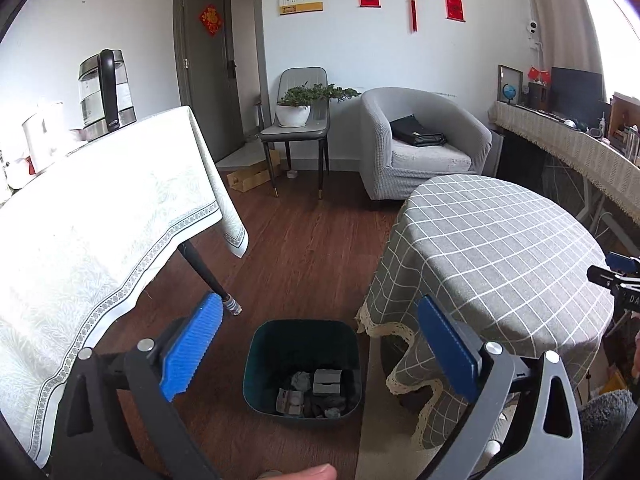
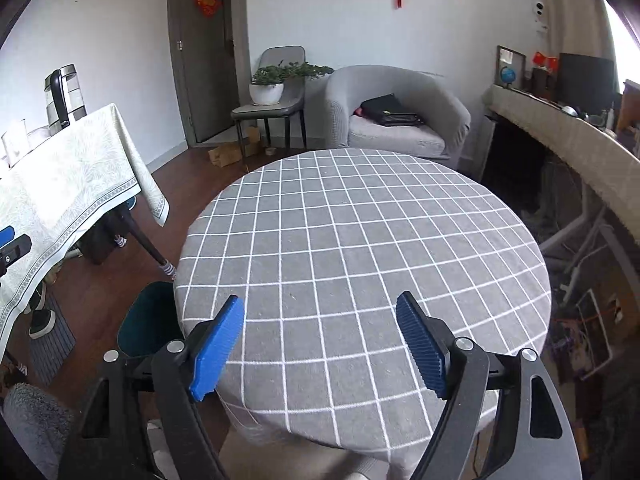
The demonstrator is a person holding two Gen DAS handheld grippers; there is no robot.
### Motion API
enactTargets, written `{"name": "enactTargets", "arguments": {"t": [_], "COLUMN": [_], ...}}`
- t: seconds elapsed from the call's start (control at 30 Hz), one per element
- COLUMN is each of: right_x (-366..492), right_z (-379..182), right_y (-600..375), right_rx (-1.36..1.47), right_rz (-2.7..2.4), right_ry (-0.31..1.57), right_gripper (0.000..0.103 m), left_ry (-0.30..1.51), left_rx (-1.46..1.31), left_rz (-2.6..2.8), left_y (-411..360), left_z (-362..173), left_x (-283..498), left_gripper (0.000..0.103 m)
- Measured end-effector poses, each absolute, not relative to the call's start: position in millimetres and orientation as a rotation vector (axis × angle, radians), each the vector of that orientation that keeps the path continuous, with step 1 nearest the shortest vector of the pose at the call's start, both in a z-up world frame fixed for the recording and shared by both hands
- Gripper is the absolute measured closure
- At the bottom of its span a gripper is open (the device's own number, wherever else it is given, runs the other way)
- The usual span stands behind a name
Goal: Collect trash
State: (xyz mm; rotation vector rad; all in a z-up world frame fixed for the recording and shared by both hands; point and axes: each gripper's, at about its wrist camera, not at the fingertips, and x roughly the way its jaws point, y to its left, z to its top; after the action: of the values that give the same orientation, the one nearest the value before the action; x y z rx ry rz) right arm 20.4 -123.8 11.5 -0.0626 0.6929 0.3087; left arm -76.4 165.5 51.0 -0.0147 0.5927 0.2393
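Left claw point(image 1: 320, 344) of mine spread wide above the dark bin point(image 1: 303, 368) on the floor, crumpled trash point(image 1: 310, 394) inside it, my right claw point(image 2: 320, 344) likewise spread, hovering over the checked surface point(image 2: 360, 240).

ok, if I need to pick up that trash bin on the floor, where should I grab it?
Probably pinch the trash bin by its near rim wall from above: it stands upright and open, the wall is thin, and the left hand-held gripper hangs open over it.
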Motion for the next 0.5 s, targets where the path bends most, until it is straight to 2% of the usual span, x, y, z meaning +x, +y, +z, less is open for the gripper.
{"name": "enactTargets", "arguments": {"t": [0.1, 0.23, 0.5], "right_x": [0.8, -21.6, -38.2], "right_z": [11.7, 16.6, 14.4], "right_y": [-145.2, -162.9, -167.4], "right_rx": [-0.049, -0.016, -0.029], "right_rz": [0.285, 0.282, 0.325], "right_ry": [0.684, 0.679, 0.632], "right_gripper": [0.012, 0.004, 0.004], "left_ry": [0.603, 0.646, 0.666], "left_rx": [-0.046, -0.012, -0.090], "left_rz": [0.210, 0.233, 0.253], "left_y": [166.2, 163.7, 174.2], "left_z": [38.1, 22.6, 11.6], "left_x": [-91.8, -104.0, -106.8], "left_gripper": [0.003, 0.003, 0.003]}}
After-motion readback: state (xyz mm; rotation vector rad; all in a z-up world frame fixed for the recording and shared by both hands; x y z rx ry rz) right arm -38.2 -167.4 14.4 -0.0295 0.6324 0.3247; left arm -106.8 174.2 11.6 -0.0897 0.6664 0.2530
